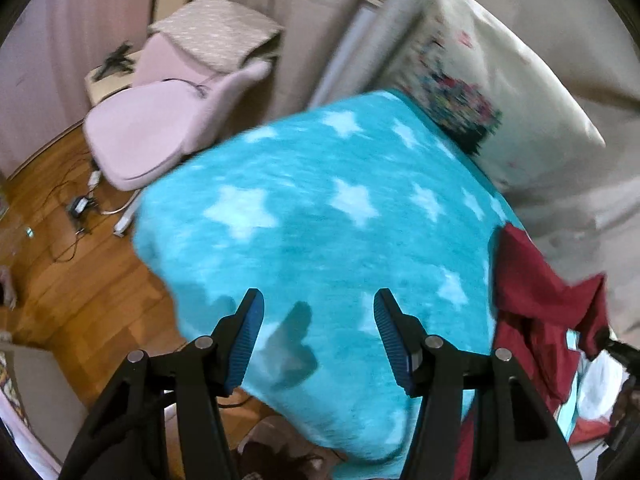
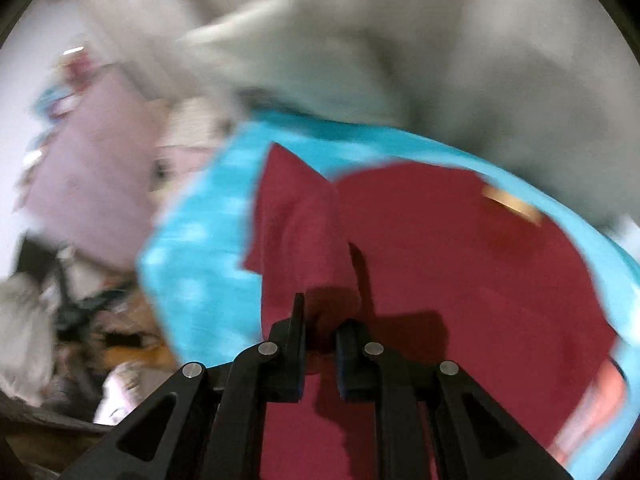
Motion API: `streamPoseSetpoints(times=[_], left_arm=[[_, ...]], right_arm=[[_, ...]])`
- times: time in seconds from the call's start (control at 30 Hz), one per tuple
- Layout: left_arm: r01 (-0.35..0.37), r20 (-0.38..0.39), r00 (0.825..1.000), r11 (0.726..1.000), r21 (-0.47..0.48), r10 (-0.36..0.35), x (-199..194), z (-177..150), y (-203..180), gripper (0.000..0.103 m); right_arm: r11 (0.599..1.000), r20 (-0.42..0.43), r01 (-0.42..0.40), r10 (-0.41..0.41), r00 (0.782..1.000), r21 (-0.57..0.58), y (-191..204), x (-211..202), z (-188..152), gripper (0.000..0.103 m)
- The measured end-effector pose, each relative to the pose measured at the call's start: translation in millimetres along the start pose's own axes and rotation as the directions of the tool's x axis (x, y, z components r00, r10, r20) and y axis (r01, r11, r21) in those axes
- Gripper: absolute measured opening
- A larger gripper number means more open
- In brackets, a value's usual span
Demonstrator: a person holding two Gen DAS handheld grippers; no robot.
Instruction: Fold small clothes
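dark red garment (image 2: 460,264) lies spread on turquoise star blanket (image 1: 320,208), near blanket's right edge by grey sheet (image 2: 400,60). one flap lifted, bunched, running up from right gripper (image 2: 320,340), whose fingers are pinched nearly closed on that fold. long axis probably left-right across blanket; blur makes it unsure. left gripper (image 1: 318,336) hovers over bare blanket, fingers wide apart, holding nothing. open blanket left of garment. blanket's left edge drops to wood floor (image 1: 80,280); pink chair (image 1: 160,120) beyond, patterned pillow (image 1: 480,92) at far edge.
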State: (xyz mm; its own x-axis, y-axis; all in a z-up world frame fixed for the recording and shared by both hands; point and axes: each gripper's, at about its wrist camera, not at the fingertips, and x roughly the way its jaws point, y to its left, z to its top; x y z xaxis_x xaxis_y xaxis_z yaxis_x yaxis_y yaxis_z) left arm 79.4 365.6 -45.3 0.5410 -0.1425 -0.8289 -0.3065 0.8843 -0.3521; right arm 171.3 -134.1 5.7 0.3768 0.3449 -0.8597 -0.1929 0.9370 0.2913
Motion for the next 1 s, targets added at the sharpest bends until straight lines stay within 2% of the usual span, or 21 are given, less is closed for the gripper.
streamPoseSetpoints(times=[0.07, 0.13, 0.17, 0.2, 0.23, 0.3, 0.4, 0.5, 0.57, 0.6, 0.67, 0.7, 0.73, 0.8, 0.87, 0.93, 0.97, 1.0], left_arm=[[0.022, -0.013, 1.000, 0.999, 0.041, -0.021, 6, 0, -20, 0.056], [0.044, -0.023, 0.999, 0.995, 0.092, -0.042, 10, -1, -43, 0.056], [0.055, -0.024, 0.998, 0.990, 0.127, -0.052, 10, -2, -58, 0.056], [0.061, -0.025, 0.998, 0.986, 0.153, -0.058, 11, -3, -69, 0.057], [0.070, -0.026, 0.997, 0.979, 0.192, -0.066, 12, -4, -86, 0.058], [0.085, -0.032, 0.996, 0.969, 0.234, -0.080, 15, -6, -107, 0.061], [0.117, -0.045, 0.993, 0.944, 0.308, -0.109, 23, -10, -148, 0.063], [0.146, -0.059, 0.989, 0.904, 0.403, -0.133, 39, -16, -198, 0.066], [0.169, -0.082, 0.986, 0.874, 0.456, -0.148, 52, -19, -225, 0.067], [0.172, -0.102, 0.985, 0.855, 0.489, -0.140, 65, -21, -243, 0.067], [0.190, -0.142, 0.981, 0.836, 0.515, -0.135, 85, -24, -266, 0.067], [0.205, -0.171, 0.976, 0.828, 0.523, -0.133, 99, -25, -279, 0.067], [0.207, -0.187, 0.974, 0.823, 0.529, -0.125, 111, -27, -290, 0.067], [0.212, -0.208, 0.971, 0.811, 0.546, -0.114, 128, -30, -308, 0.067], [0.219, -0.228, 0.968, 0.800, 0.558, -0.106, 147, -31, -327, 0.067], [0.221, -0.255, 0.963, 0.809, 0.545, -0.091, 166, -29, -340, 0.067], [0.219, -0.271, 0.959, 0.817, 0.533, -0.080, 174, -29, -344, 0.062], [0.215, -0.285, 0.956, 0.826, 0.520, -0.070, 181, -28, -345, 0.041]], right_arm=[[0.982, -0.024, 0.157, -0.155, 0.988, 0.109, -51, 1, -15, 0.015], [0.940, -0.048, 0.285, -0.281, 0.958, 0.189, -83, 5, -25, 0.019], [0.926, -0.037, 0.302, -0.301, 0.953, 0.229, -95, 0, -33, 0.022], [0.923, -0.007, 0.280, -0.289, 0.957, 0.264, -105, -10, -38, 0.030], [0.924, 0.034, 0.247, -0.268, 0.963, 0.292, -107, -18, -43, 0.044], [0.931, 0.118, 0.189, -0.236, 0.965, 0.313, -106, -29, -50, 0.060], [0.948, 0.172, 0.153, -0.206, 0.963, 0.277, -100, -31, -55, 0.061], [0.964, 0.167, 0.156, -0.194, 0.967, 0.215, -89, -15, -55, 0.064], [0.966, 0.146, 0.224, -0.243, 0.959, 0.130, -83, 4, -58, 0.064], [0.953, 0.125, 0.294, -0.301, 0.945, 0.074, -77, 14, -59, 0.064], [0.916, 0.099, 0.401, -0.398, 0.912, -0.013, -75, 33, -62, 0.064], [0.899, 0.085, 0.437, -0.432, 0.898, -0.041, -77, 42, -63, 0.062], [0.898, 0.078, 0.439, -0.435, 0.897, -0.041, -81, 46, -64, 0.044], [0.932, 0.054, 0.361, -0.361, 0.931, 0.016, -94, 42, -62, 0.014], [0.953, 0.078, 0.295, -0.299, 0.951, 0.067, -103, 30, -61, 0.013], [0.961, 0.094, 0.262, -0.270, 0.958, 0.090, -107, 18, -60, 0.011], [0.964, 0.100, 0.246, -0.255, 0.962, 0.100, -109, 13, -59, 0.011], [0.967, 0.105, 0.227, -0.238, 0.965, 0.113, -111, 8, -59, 0.011]])
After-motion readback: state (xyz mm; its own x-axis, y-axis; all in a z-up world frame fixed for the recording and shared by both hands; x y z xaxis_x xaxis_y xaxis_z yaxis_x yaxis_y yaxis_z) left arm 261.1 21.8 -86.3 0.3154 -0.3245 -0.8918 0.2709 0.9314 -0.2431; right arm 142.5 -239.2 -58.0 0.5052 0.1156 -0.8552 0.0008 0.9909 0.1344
